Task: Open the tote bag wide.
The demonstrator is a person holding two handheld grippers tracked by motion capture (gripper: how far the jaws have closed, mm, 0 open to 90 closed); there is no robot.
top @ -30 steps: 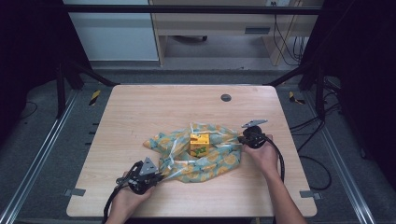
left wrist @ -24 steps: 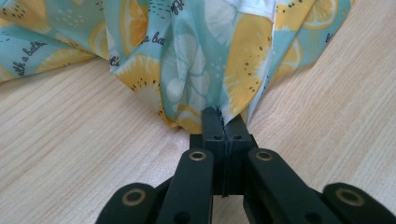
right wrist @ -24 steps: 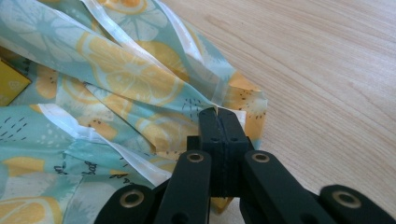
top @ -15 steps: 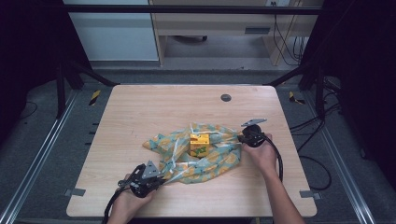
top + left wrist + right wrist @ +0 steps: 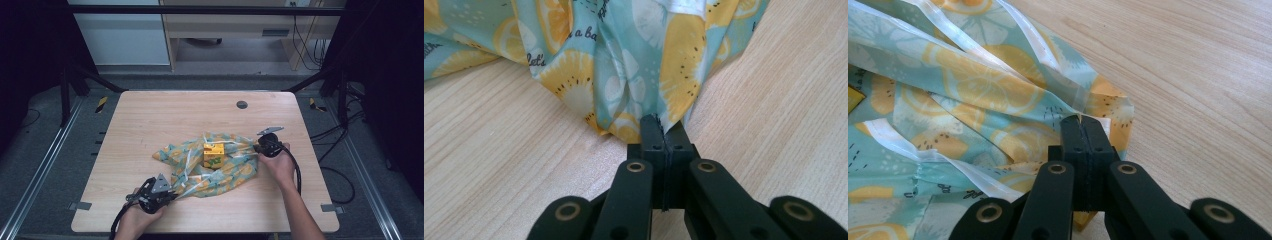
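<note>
On the pale wooden table [image 5: 150, 120], at its near left corner, the left gripper [image 5: 167, 192] has its two black jaws pressed together on a bunched corner of the teal cloth printed with yellow lemon slices [image 5: 215, 172]; the left gripper view shows the fabric [image 5: 624, 65] gathered into folds that run straight into the closed jaw tips. The cloth lies crumpled across the middle of the table, nearer the person's edge, and on it stands a small yellow cardboard box with green print [image 5: 213, 154], roughly upright and about midway between the two hands. At the right, the right gripper [image 5: 259, 146] is likewise clamped on the cloth's far right edge, where the right gripper view shows a white-hemmed fold [image 5: 1098, 107] caught between the shut jaws. The step in hand looks like spreading or wrapping: both corners are held, with slack in between. The next move probably calls for both hands to act together, keeping their grips firm and the box from tipping.
</note>
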